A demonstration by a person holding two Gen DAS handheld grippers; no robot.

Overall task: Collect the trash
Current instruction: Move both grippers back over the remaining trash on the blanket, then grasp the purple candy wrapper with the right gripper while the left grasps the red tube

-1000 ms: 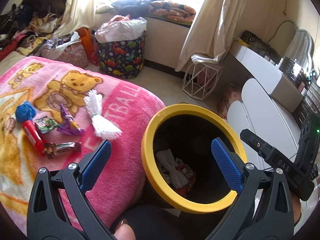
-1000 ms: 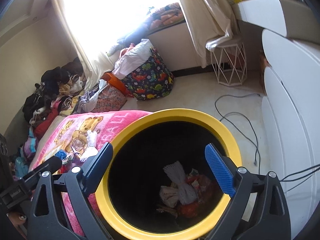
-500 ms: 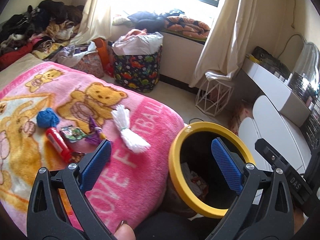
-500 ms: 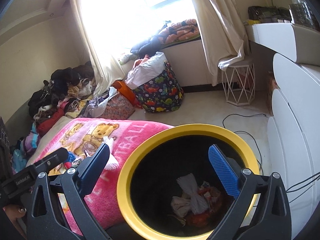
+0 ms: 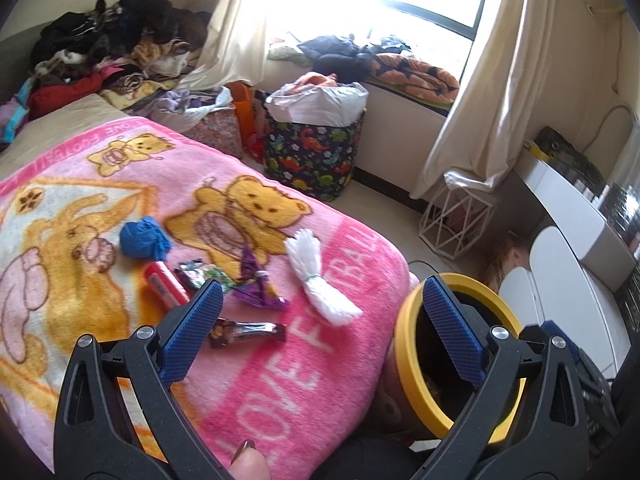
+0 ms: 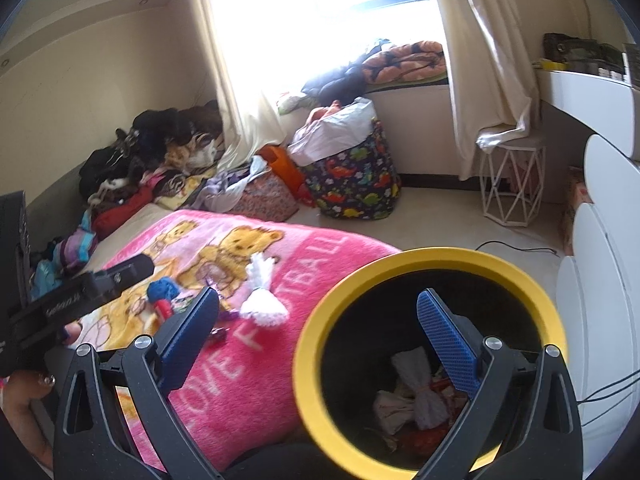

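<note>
Left wrist view – left gripper (image 5: 320, 312) fingers spread wide, empty, above pink blanket (image 5: 304, 364), right gripper (image 6: 320, 324) likewise over yellow-rimmed bin (image 6: 320, 320).

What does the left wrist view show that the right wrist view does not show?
Only the left wrist view shows the brown candy bar wrapper lying whole on the pink blanket. Only the right wrist view shows the trash inside the bin, such as a white tied bundle. Both show the yellow-rimmed bin, the white tassel, the blue ball, and each its own open tool.
</note>
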